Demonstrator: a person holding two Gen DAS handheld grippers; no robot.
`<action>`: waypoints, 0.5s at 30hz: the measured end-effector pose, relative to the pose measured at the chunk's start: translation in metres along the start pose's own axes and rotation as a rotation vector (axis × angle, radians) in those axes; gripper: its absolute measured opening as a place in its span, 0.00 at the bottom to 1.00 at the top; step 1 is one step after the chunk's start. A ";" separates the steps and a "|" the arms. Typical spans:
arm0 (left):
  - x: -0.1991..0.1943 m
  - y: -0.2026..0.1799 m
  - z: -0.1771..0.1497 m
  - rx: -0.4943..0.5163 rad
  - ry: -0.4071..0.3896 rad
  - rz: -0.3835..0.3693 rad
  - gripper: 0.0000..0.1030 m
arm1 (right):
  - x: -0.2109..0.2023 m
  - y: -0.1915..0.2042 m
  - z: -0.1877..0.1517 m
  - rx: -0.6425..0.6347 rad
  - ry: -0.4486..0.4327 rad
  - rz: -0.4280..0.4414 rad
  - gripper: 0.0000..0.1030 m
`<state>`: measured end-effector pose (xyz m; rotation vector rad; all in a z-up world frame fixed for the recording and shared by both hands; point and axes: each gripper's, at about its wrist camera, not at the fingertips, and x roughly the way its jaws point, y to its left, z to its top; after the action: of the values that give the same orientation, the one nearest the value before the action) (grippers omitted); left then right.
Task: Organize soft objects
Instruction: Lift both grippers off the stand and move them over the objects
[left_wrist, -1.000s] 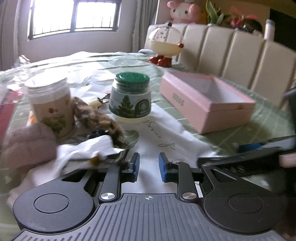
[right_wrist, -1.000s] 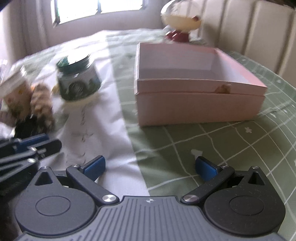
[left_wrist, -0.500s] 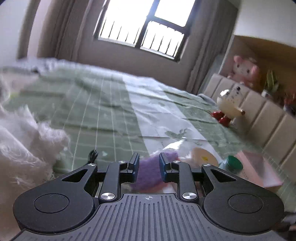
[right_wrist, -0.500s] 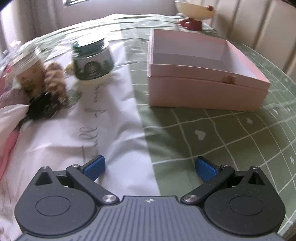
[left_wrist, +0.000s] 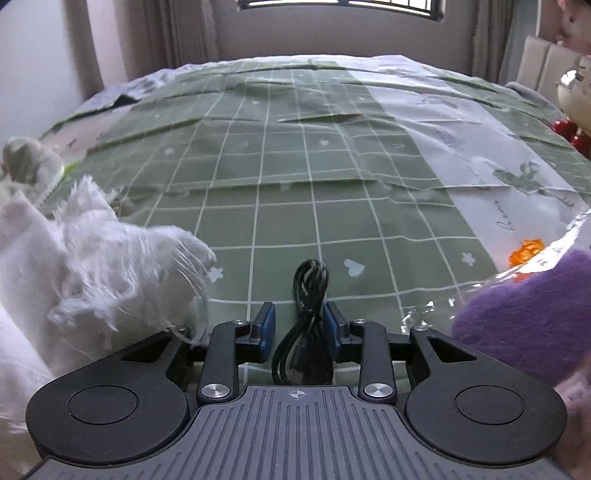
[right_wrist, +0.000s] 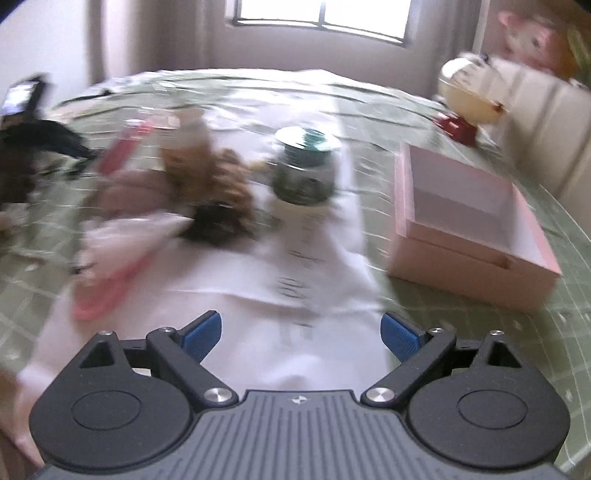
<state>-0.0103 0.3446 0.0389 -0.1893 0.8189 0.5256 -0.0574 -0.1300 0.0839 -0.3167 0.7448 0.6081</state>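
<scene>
In the left wrist view my left gripper (left_wrist: 299, 323) stands nearly shut, its blue pads either side of a coiled black cable (left_wrist: 304, 325) lying on the green checked cloth (left_wrist: 288, 192); whether the pads press it I cannot tell. A white fluffy item (left_wrist: 122, 273) lies to its left, a purple plush (left_wrist: 532, 314) to its right. In the blurred right wrist view my right gripper (right_wrist: 301, 332) is open and empty above white paper (right_wrist: 295, 295). Ahead lie a brown furry item (right_wrist: 229, 188), a black soft item (right_wrist: 214, 221) and a pale pink soft item (right_wrist: 125, 192).
An open pink box (right_wrist: 469, 221) sits at the right. A green-lidded jar (right_wrist: 306, 166) and a paper cup (right_wrist: 184, 147) stand mid-table. A pink flat item (right_wrist: 110, 280) lies at left. A round toy figure (right_wrist: 469, 103) stands by the sofa.
My left gripper swung left away from the jars and box, over the purple plush, and now straddles the black cable. My right gripper rose and pulled back, staying open.
</scene>
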 end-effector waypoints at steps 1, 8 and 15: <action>-0.001 0.001 -0.004 0.002 -0.019 -0.005 0.32 | -0.001 0.004 0.002 -0.008 -0.002 0.018 0.91; -0.013 -0.007 -0.023 0.092 -0.045 -0.042 0.32 | 0.001 0.026 0.012 -0.052 -0.028 0.040 0.91; -0.053 -0.014 -0.050 0.101 -0.047 -0.147 0.27 | -0.005 0.056 0.023 -0.092 -0.070 0.063 0.91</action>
<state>-0.0648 0.2950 0.0438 -0.1426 0.7776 0.3483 -0.0823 -0.0776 0.1008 -0.3553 0.6624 0.7110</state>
